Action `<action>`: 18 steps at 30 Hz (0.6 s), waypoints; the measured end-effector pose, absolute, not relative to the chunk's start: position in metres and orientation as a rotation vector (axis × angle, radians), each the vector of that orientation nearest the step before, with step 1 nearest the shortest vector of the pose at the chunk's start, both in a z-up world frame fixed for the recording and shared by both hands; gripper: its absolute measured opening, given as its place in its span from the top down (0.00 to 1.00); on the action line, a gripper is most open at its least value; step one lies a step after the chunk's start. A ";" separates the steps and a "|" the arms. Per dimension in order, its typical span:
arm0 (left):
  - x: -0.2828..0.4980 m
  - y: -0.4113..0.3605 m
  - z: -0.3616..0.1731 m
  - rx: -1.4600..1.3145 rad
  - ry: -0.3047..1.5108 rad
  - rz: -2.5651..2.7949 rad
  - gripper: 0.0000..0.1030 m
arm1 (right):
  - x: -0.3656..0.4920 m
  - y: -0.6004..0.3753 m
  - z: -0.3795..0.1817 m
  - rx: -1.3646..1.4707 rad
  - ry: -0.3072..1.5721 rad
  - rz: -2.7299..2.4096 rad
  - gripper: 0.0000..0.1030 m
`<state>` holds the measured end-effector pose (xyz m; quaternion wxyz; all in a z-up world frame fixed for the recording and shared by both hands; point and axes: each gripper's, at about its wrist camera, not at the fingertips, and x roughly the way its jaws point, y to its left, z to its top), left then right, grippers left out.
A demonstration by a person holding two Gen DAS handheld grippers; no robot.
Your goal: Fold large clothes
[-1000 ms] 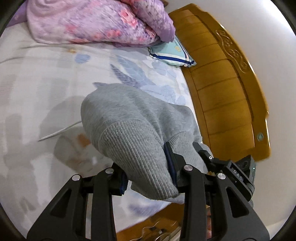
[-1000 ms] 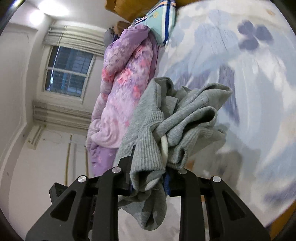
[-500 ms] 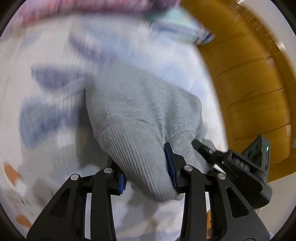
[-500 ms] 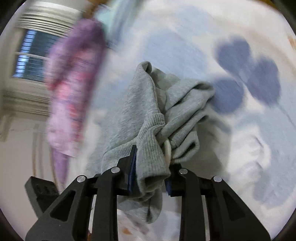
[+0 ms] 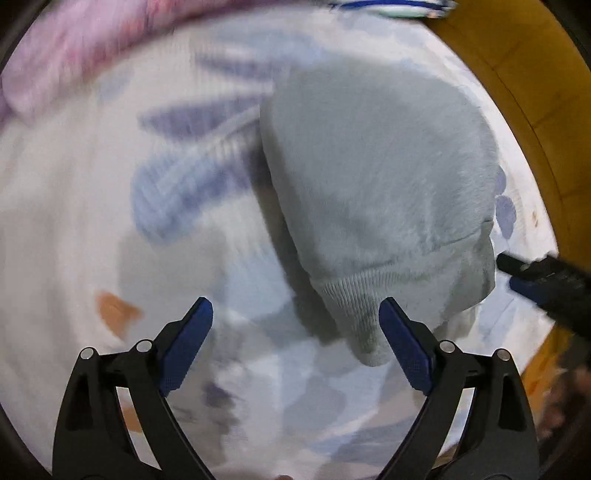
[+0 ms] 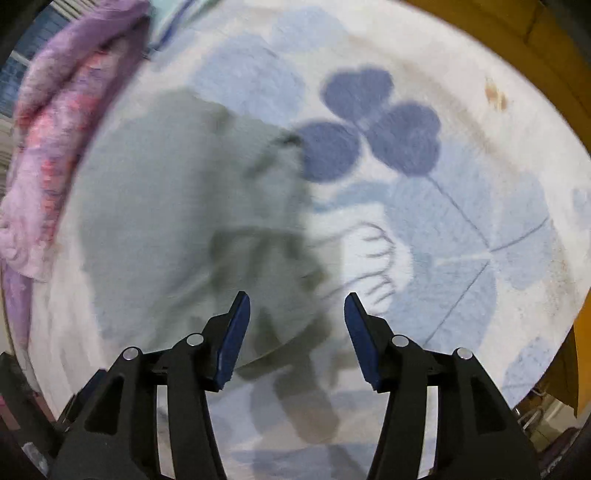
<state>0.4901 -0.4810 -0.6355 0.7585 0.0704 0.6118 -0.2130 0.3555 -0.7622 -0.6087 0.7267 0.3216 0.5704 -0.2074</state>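
A grey sweatshirt point(image 5: 376, 192) lies bunched on the floral bed sheet point(image 5: 92, 206), its ribbed hem toward me. My left gripper point(image 5: 295, 325) is open and empty, with the hem just by its right finger. In the right wrist view the sweatshirt point(image 6: 177, 206) is a blurred grey heap on the sheet point(image 6: 461, 206). My right gripper point(image 6: 297, 314) is open and empty just above its near edge. The right gripper's tip point(image 5: 535, 275) shows at the right edge of the left wrist view, beside the garment.
A pink and purple quilt point(image 5: 81, 51) lies at the far side of the bed, also in the right wrist view point(image 6: 48, 122). A wooden bed frame point(image 5: 524, 88) runs along the right. A striped pillow point(image 5: 391, 5) sits at the top.
Both grippers have opened and let go of the sweatshirt, which has dropped onto the sheet. Both have drawn back a little from it.
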 end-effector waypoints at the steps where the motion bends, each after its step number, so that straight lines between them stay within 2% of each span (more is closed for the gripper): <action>1: 0.491 -0.478 -0.624 0.155 1.313 -0.466 0.11 | 0.358 -0.750 -0.595 0.667 1.254 -0.446 0.51; 3: 0.494 -0.468 -0.602 0.127 1.284 -0.436 0.11 | 0.361 -0.728 -0.570 0.605 1.238 -0.415 0.45; 4: 0.495 -0.460 -0.592 0.109 1.274 -0.420 0.11 | 0.362 -0.715 -0.558 0.573 1.227 -0.403 0.36; 7: 0.496 -0.439 -0.556 0.076 1.237 -0.387 0.11 | 0.368 -0.675 -0.520 0.456 1.203 -0.370 0.21; 13: 0.475 -0.380 -0.486 0.027 1.168 -0.390 0.11 | 0.364 -0.601 -0.452 0.286 1.150 -0.305 0.12; 18: 0.445 -0.327 -0.431 -0.019 1.117 -0.411 0.09 | 0.340 -0.550 -0.397 0.216 1.093 -0.301 0.09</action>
